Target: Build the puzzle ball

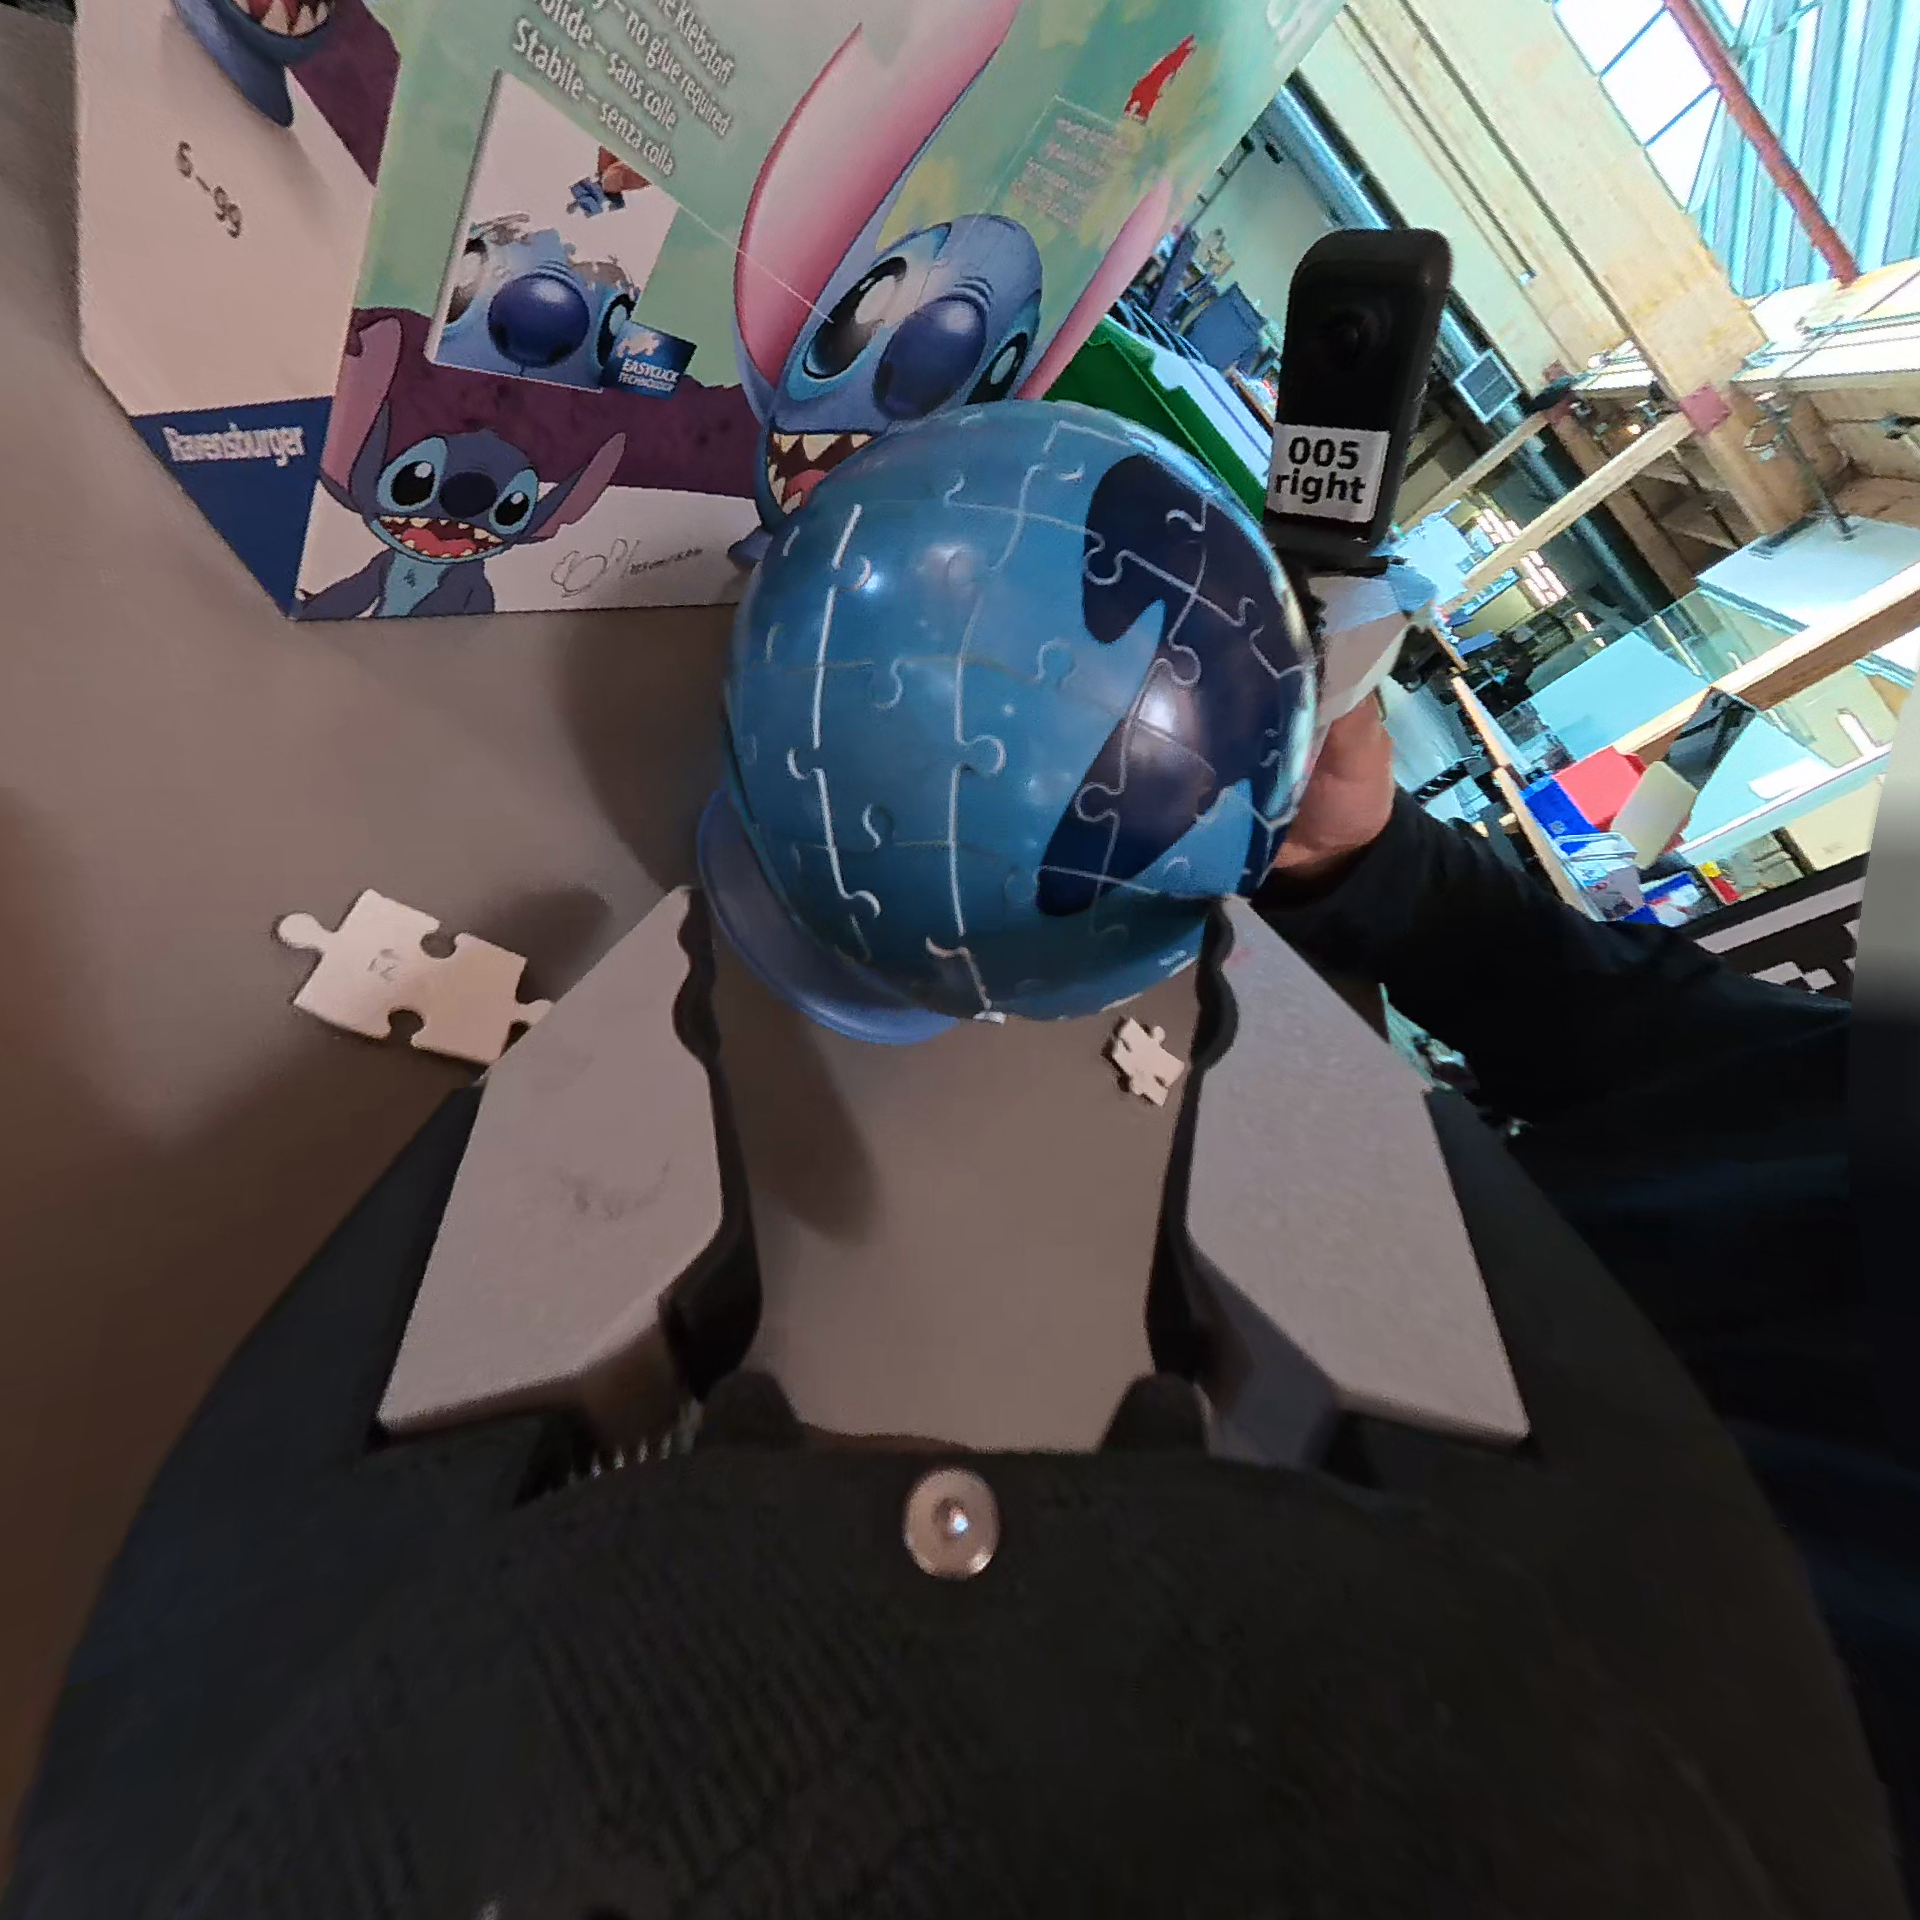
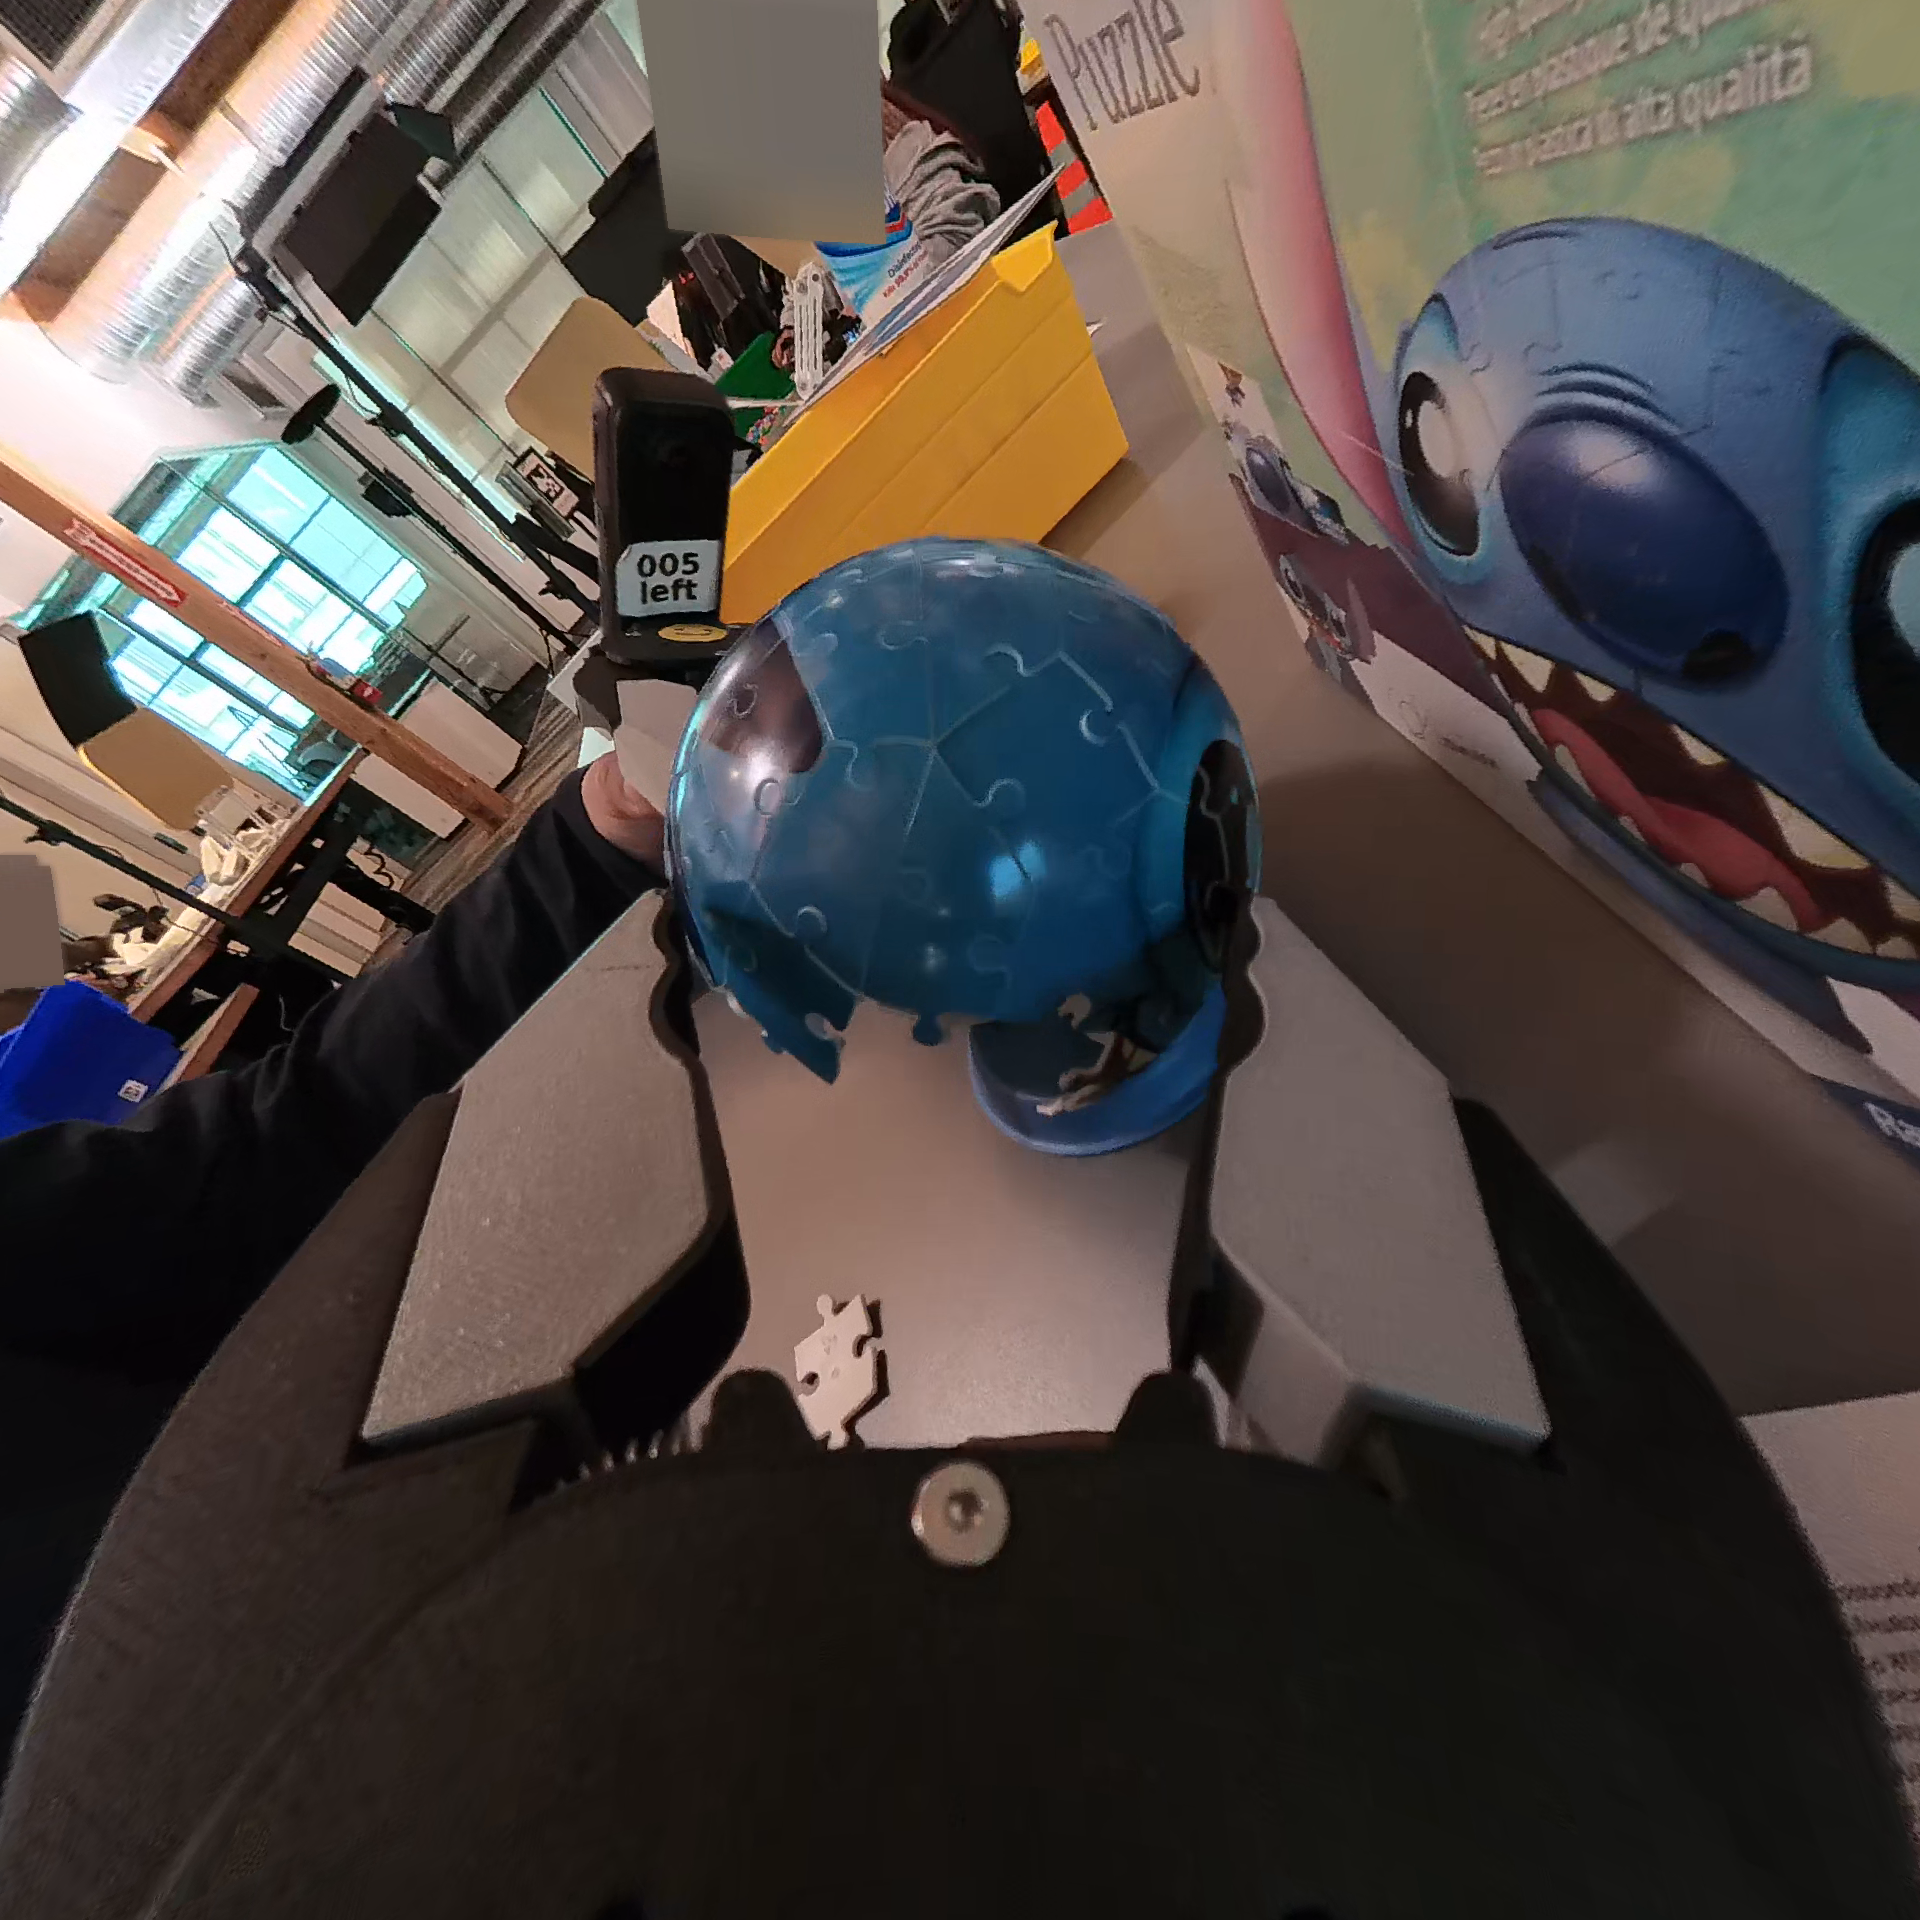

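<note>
The blue puzzle ball [image 1: 966,707] leans tilted on its blue dish stand [image 1: 769,914] on the grey table. My left gripper [image 1: 951,935] has its jaws wide, with the tips at the ball's lower sides. In the right wrist view the ball [image 2: 956,790] shows a jagged open edge at its bottom, above the stand [image 2: 1101,1081]. My right gripper [image 2: 956,935] is also wide open, its tips against the ball's sides. The grippers face each other across the ball: the right gripper [image 1: 1361,644] shows behind it, as does the left gripper [image 2: 644,727]. Neither holds a piece.
Two joined face-down white pieces [image 1: 405,977] lie left of the left finger. A single white piece [image 1: 1143,1060] lies under the ball, also in the right wrist view [image 2: 842,1366]. The puzzle box [image 1: 582,312] stands close behind. A yellow bin [image 2: 935,436] sits farther back.
</note>
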{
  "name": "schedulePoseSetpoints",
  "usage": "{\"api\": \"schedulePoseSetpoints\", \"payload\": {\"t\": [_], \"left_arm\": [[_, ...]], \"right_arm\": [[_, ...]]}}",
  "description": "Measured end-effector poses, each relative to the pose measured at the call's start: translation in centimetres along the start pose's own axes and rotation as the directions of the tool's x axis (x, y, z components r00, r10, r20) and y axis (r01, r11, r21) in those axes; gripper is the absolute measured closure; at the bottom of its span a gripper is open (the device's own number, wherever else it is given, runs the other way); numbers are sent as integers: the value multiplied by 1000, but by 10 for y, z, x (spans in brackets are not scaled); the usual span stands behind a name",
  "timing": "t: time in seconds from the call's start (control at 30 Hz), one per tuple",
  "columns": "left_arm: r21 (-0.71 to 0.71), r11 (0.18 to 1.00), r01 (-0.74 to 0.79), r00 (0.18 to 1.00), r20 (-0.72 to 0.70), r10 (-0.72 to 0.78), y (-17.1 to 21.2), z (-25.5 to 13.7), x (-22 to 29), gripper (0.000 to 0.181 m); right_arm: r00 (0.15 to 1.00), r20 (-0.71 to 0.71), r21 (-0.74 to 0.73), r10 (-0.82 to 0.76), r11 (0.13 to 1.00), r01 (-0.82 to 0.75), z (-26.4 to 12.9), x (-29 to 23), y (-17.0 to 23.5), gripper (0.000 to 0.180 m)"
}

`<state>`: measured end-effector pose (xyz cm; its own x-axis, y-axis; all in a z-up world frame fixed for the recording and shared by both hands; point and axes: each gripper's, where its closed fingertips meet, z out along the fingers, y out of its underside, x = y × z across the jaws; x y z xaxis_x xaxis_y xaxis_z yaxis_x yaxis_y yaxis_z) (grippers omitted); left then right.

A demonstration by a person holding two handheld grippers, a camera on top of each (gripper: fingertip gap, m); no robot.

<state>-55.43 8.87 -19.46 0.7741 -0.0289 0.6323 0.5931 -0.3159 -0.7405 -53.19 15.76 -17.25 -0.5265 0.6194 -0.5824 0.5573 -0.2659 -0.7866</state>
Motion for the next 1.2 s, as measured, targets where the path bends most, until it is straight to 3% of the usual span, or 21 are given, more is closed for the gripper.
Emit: {"api": "schedulePoseSetpoints", "payload": {"t": [0.27, 0.53, 0.8, 1.0, 1.1, 1.2], "left_arm": [[38, 999, -3, 1000, -6, 3, -6, -7, 6, 86], [68, 998, -16, 1000, 13, 15, -7, -19, 12, 85], [65, 997, -47, 995, 89, 41, 6, -37, 26, 76], [-91, 988, -123, 968, 207, 139, 40, -43, 32, 74], [-173, 972, -159, 933, 294, 205, 58, -52, 30, 73], [-224, 955, -193, 893, 362, 266, 66, -59, 33, 81]], "right_arm": [[992, -22, -14, -126, 992, 126, -3, -5, 0, 79], [974, -22, 52, -228, 972, 228, -33, -16, -15, 82], [959, -31, 74, -283, 956, 284, -74, -28, -3, 81], [868, -11, 55, -496, 867, 496, -94, -53, 23, 85], [865, -26, 12, -502, 865, 502, -98, -54, 41, 80], [880, 16, -22, -474, 880, 474, -100, -65, 54, 89]]}}
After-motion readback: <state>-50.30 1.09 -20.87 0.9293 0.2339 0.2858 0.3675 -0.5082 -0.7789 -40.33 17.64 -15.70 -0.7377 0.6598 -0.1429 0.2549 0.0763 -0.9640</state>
